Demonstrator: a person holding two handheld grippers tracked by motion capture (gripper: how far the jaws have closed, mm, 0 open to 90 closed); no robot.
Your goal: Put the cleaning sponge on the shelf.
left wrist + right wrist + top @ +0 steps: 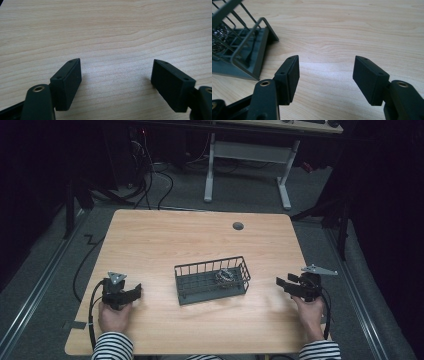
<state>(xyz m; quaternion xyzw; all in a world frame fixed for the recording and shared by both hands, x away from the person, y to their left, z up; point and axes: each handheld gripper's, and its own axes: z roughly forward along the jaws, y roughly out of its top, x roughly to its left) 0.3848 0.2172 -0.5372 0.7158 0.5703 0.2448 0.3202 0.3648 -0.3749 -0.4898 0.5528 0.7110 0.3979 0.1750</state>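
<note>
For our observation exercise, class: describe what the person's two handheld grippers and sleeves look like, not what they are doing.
Both grippers are black. The left gripper carries a grey three-cornered plate on top, as does the right gripper. Each ends in two flat rectangular black pads with small screw holes, and brass-coloured pivot rings sit behind them. A black cable trails from each. The sleeves are black-and-white striped.

The right gripper [325, 75] hangs with jaws apart over bare wood, right of the grey wire basket [259, 47] (steel scourer [218, 35] inside).
</note>
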